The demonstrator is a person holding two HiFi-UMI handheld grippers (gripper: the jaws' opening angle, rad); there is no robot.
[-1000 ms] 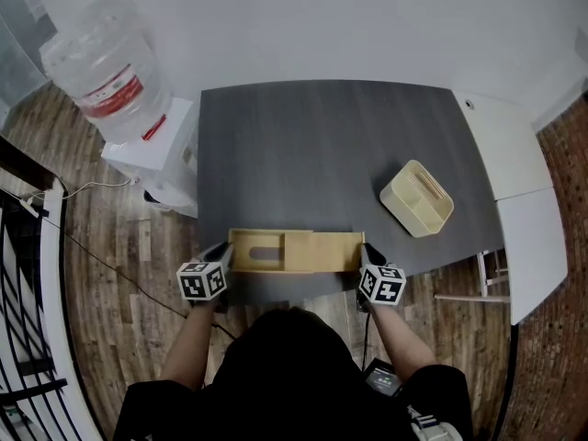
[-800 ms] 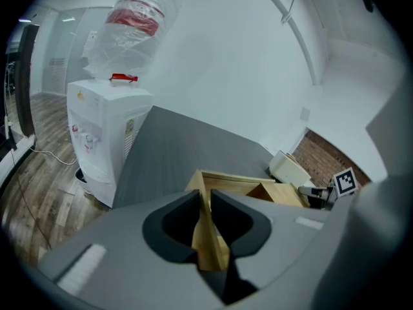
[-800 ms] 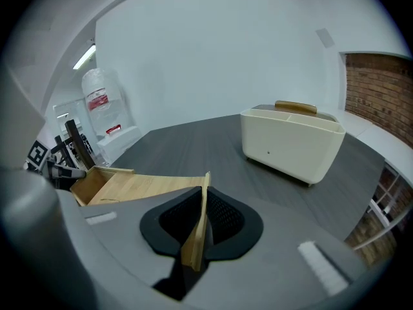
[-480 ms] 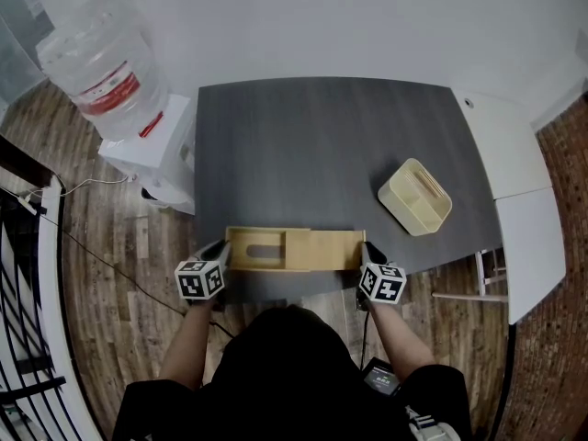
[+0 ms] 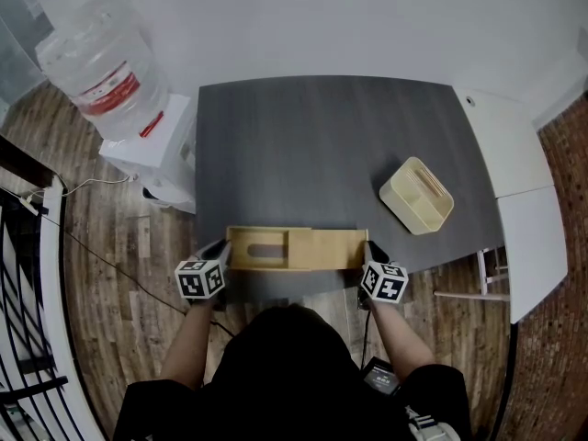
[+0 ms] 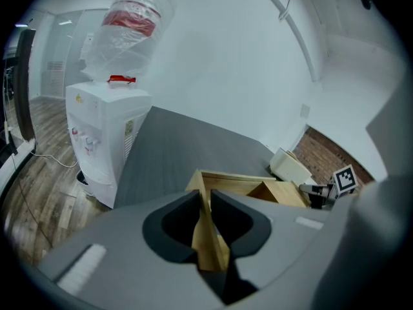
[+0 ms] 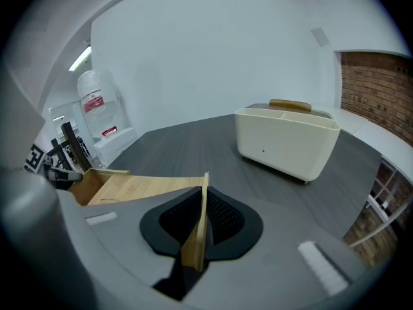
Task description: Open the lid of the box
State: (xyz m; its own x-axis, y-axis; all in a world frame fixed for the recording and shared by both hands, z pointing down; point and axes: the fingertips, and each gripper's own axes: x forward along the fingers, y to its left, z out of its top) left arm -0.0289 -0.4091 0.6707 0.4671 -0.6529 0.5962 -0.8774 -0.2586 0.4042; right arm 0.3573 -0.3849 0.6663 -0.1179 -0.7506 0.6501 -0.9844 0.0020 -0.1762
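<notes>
Wooden box (image 5: 296,249) sits at the desk's (image 5: 322,145) near edge. My left gripper (image 6: 205,221) is clamped on its left end wall, my right gripper (image 7: 201,221) on its thin right end. Judged light, rigid and smooth, so the thin edges may slip and firm end grips suit.

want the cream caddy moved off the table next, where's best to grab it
Probably the tan handle running along the middle of the cream caddy, coming straight down from above: it stands proud of the rim, looks thin enough for the jaws, and nothing covers the open top.
</notes>
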